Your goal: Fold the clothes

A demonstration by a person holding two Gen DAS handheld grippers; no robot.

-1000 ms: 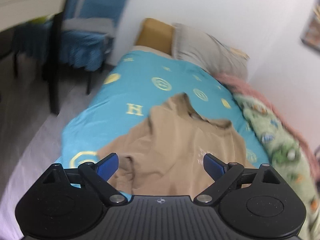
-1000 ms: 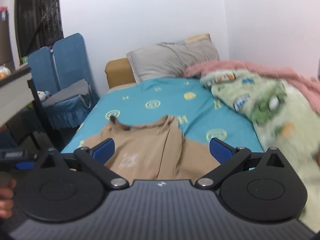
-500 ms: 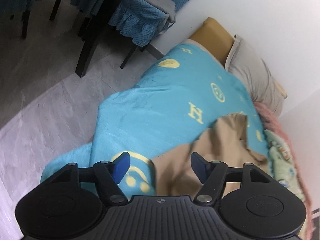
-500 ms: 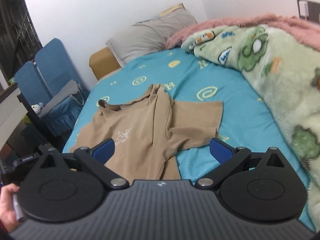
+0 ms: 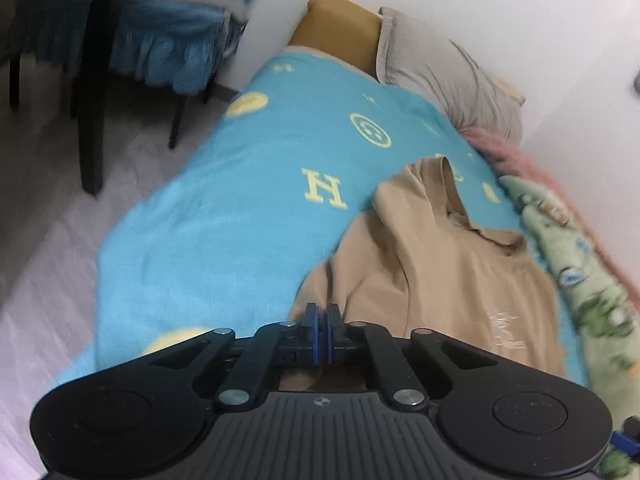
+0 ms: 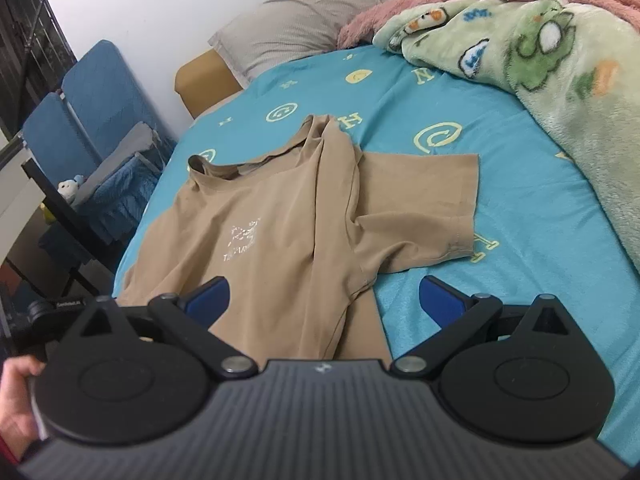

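Note:
A tan T-shirt [image 5: 440, 280] lies crumpled on the turquoise bed cover [image 5: 240, 208], front up, with a pale print on the chest. In the right wrist view the T-shirt [image 6: 272, 216] has one sleeve spread to the right and a ridge of fabric down its middle. My left gripper [image 5: 322, 314] is shut at the shirt's near left edge, with tan fabric pinched between the blue pads. My right gripper [image 6: 324, 292] stands open just above the shirt's near hem, nothing between its fingers.
A green cartoon blanket [image 6: 560, 60] and a pink one are heaped along the bed's right side. A grey pillow [image 6: 300, 28] sits at the head. Blue chairs [image 6: 92, 96] and a dark table leg [image 5: 92, 92] stand left of the bed. A hand [image 6: 16, 392] shows at the lower left.
My left gripper swung to the shirt's near left edge and went from open to shut on the fabric. My right gripper dropped closer to the hem and stayed open.

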